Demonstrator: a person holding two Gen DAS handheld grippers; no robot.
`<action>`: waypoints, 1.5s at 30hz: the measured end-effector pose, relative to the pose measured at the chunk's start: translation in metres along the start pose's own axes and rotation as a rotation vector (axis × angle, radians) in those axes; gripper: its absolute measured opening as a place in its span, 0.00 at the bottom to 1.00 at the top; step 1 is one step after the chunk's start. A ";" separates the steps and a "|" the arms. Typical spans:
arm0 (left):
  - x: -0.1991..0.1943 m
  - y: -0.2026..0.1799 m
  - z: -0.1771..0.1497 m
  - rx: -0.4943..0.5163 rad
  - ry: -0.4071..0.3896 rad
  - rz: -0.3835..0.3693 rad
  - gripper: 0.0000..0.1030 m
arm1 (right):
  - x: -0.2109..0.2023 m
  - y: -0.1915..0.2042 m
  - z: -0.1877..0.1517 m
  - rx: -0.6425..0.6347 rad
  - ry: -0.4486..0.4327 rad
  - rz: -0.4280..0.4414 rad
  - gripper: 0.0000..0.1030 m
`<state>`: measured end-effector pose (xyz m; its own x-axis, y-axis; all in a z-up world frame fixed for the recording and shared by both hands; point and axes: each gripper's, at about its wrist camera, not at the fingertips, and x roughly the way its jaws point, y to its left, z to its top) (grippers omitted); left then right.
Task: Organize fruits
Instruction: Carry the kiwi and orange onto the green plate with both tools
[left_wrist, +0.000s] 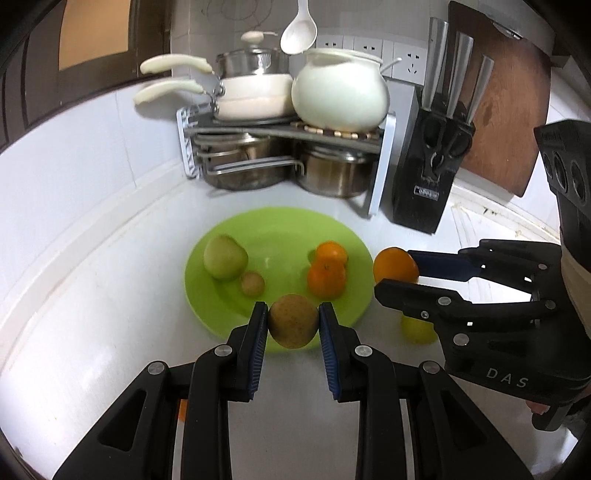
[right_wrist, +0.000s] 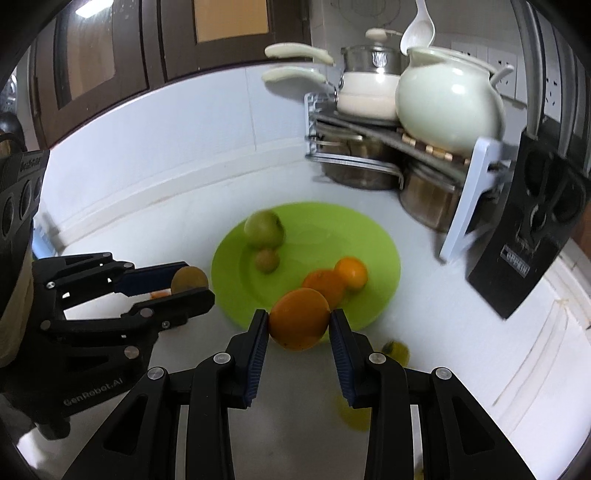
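Note:
A green plate on the white counter holds a green apple, a small brown fruit and two oranges. My left gripper is shut on a brown round fruit above the plate's near rim. My right gripper is shut on an orange, held above the plate's near edge. The right gripper also shows in the left wrist view, right of the plate; the left one shows in the right wrist view.
A yellow-green fruit lies on the counter under the right gripper. A rack with pots and a white jar stands in the corner behind the plate. A black knife block stands to its right.

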<state>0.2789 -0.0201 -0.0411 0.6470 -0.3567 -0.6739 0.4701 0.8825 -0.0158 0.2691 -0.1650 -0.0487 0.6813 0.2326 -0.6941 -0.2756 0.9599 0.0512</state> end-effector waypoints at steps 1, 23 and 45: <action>0.001 0.000 0.003 0.004 -0.003 0.003 0.27 | 0.000 -0.001 0.004 -0.003 -0.007 -0.002 0.34; 0.054 0.028 0.068 -0.044 0.054 0.014 0.27 | 0.047 -0.025 0.068 -0.023 0.038 0.004 0.34; 0.137 0.039 0.084 0.021 0.235 0.004 0.27 | 0.116 -0.055 0.076 -0.028 0.217 -0.004 0.34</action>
<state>0.4366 -0.0607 -0.0723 0.4923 -0.2694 -0.8277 0.4816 0.8764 0.0012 0.4150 -0.1790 -0.0775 0.5214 0.1872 -0.8325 -0.2941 0.9553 0.0305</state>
